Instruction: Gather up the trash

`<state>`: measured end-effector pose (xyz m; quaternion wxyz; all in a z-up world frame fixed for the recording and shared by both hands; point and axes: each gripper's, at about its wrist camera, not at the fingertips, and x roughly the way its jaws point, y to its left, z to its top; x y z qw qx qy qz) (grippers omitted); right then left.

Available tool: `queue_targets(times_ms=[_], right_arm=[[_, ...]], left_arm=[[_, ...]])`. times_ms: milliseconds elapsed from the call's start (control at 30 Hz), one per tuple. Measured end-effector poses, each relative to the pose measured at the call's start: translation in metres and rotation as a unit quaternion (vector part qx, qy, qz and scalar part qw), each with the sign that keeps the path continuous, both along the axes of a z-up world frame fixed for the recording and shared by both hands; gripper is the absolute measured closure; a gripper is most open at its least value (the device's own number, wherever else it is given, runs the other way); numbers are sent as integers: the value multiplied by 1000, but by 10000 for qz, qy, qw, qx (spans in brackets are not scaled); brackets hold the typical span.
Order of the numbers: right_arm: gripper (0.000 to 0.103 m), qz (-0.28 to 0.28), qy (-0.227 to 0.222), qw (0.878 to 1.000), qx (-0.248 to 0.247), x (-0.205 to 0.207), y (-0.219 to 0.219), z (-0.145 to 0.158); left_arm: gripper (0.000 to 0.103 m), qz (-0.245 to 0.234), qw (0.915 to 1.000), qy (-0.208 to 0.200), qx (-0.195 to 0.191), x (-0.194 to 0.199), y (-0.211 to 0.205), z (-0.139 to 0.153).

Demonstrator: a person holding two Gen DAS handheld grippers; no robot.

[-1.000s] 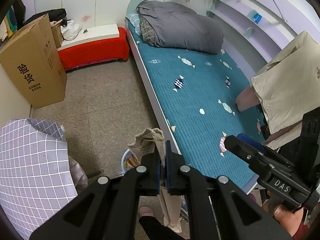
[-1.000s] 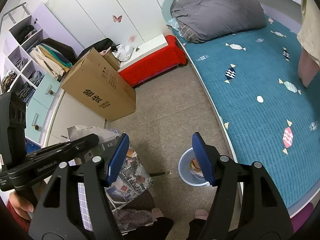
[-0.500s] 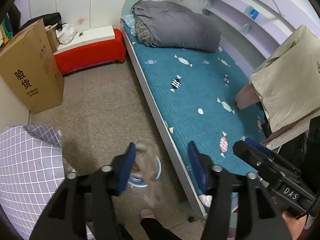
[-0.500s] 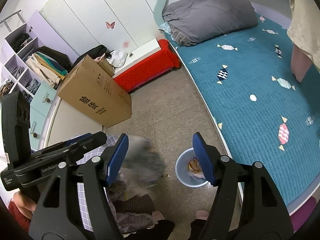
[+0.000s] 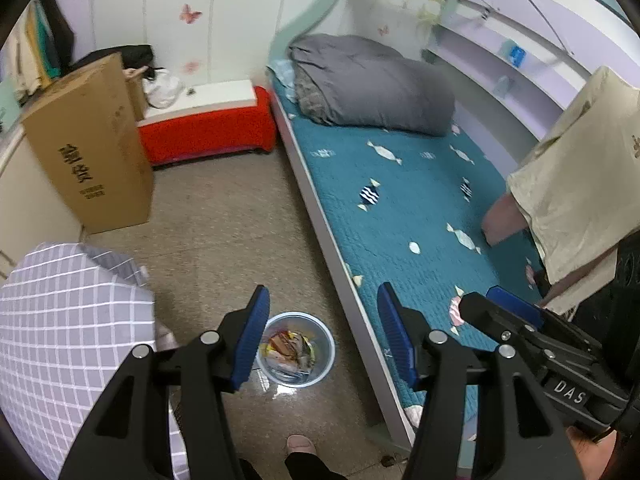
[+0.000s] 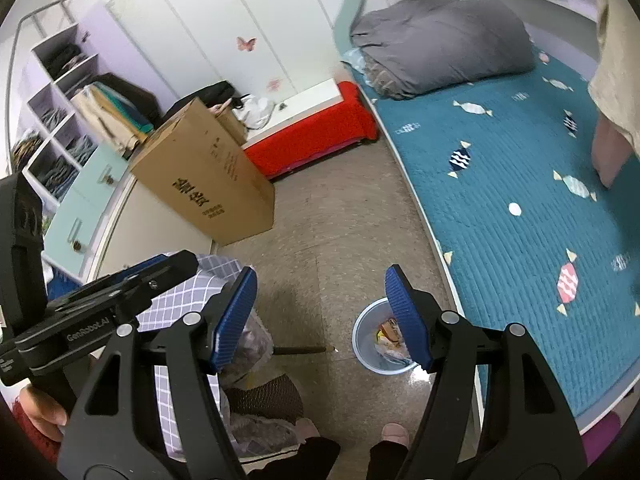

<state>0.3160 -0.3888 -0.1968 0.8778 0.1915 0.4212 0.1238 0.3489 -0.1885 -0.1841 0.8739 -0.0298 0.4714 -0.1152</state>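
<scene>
A small pale-blue trash bin [image 5: 325, 364] stands on the floor beside the bed frame, with colourful wrappers [image 5: 289, 350] inside. My left gripper [image 5: 324, 334] hovers above it, open, with nothing between its blue pads. In the right wrist view the same bin [image 6: 362, 322] sits partly behind the right finger [image 6: 408, 320]. My right gripper [image 6: 322, 316] is open and empty too, higher over the floor to the left of the bin. Each gripper shows from the side in the other's view, and a hand [image 6: 38, 412] holds the left one.
A bed with a teal quilt [image 5: 404, 208] and a grey duvet [image 5: 368, 84] fills the right. A tall cardboard box [image 5: 92, 148] and a red bench [image 5: 208, 132] stand at the far wall. Grey checked fabric [image 5: 68, 332] bulges at the left. The person's slippered foot [image 5: 300, 442] is near the bin.
The left gripper was shut on a crumpled beige piece above the bin; it opened, the piece fell in a blur, and the jaws now stand empty. Both views have risen slightly.
</scene>
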Motion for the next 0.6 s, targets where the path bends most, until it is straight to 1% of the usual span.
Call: queue_targets(times_ms=[167, 300, 433, 600], right_arm=[[37, 240, -216, 9994, -79, -17, 16, 14], [37, 330, -408, 9986, -79, -38, 29, 27], [37, 345, -665, 9969, -255, -62, 45, 43], [36, 256, -894, 9952, -315, -97, 63, 58]], left_arm=[[45, 320, 9992, -219, 32, -30, 21, 21], [44, 421, 9984, -372, 86, -53, 31, 36], [41, 511, 9966, -632, 150, -82, 47, 57], [37, 576, 9936, -944, 213, -121, 72, 79]])
